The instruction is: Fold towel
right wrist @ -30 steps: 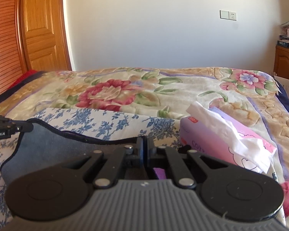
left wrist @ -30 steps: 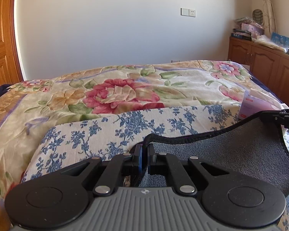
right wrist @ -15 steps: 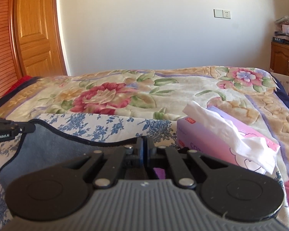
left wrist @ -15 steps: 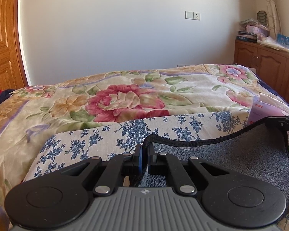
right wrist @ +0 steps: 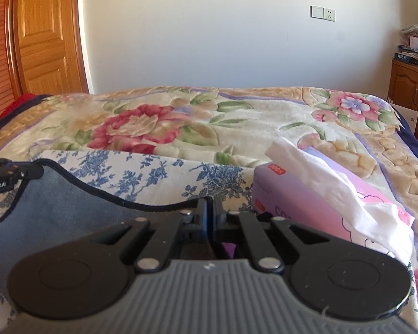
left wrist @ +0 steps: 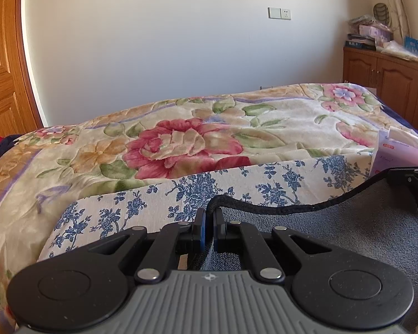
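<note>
Fingers of your left gripper point(left wrist: 209, 222) and right gripper point(right wrist: 210, 211) each pinch the grey towel point(left wrist: 334, 228) edge (black-trimmed), which sags between them above the bed point(left wrist: 181, 139).

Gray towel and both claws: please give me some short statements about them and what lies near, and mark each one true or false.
1. The left claw is shut on the gray towel's dark-bound edge. True.
2. The right claw is open and holds nothing. False: it is shut on the same towel's edge.
3. The towel edge sags between the two claws. True.
4. The tissue box is green and closed. False: it is pink-purple, with a white tissue sticking out.
5. The towel hangs over a bare wooden table. False: a blue floral cloth on the bed lies beyond it.
</note>
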Available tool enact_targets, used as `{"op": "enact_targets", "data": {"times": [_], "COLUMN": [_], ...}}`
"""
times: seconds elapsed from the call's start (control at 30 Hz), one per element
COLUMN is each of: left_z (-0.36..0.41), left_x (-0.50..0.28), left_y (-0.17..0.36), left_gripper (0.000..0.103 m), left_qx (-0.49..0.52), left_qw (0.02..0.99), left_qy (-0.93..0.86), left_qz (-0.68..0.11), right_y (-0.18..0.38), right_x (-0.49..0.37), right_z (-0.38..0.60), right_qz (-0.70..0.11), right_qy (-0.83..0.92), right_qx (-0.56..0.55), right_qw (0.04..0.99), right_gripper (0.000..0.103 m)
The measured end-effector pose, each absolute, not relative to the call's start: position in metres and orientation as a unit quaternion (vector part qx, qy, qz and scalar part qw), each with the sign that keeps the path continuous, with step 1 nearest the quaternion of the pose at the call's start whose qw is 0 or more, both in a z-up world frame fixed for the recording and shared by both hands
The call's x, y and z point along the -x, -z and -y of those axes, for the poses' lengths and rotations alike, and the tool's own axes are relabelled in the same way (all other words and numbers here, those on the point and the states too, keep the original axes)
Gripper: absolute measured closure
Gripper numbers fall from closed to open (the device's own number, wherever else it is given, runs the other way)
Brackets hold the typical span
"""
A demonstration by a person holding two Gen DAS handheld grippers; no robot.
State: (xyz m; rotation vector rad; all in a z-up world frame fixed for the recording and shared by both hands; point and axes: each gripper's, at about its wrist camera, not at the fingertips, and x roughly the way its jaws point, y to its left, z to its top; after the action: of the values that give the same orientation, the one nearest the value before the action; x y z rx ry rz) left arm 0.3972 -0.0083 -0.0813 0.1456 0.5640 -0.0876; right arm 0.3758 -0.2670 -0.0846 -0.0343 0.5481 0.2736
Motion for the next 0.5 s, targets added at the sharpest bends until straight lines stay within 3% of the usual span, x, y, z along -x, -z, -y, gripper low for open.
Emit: {"op": "enact_targets", "data": {"times": [0.43,0.47,0.5], "left_z": [0.009,0.009,0.009], "left_x": [-0.408,-0.409,-0.409], "left_y": [0.101,0.101,0.101], "left_gripper": [0.095,0.092,0.082], "left_qx": [-0.074,-0.073,-0.072], "left_qw": [0.948,0.948,0.948], "left_qy": [0.042,0.041,0.042], "left_qz": [-0.307,-0.307,-0.308], "right_y": [0.093,0.092,0.092], "right_x": [-0.381,-0.38,-0.379], "right_z": [0.266,0.266,0.266], "right_qz": [-0.294,-0.294,-0.293], "right_qy": [-0.123,-0.121,-0.121], "right_qx": [0.028,0.03,0.029], "right_qw": [0.947,0.948,0.948], "right_gripper": [0.097,0.091,0.086]}}
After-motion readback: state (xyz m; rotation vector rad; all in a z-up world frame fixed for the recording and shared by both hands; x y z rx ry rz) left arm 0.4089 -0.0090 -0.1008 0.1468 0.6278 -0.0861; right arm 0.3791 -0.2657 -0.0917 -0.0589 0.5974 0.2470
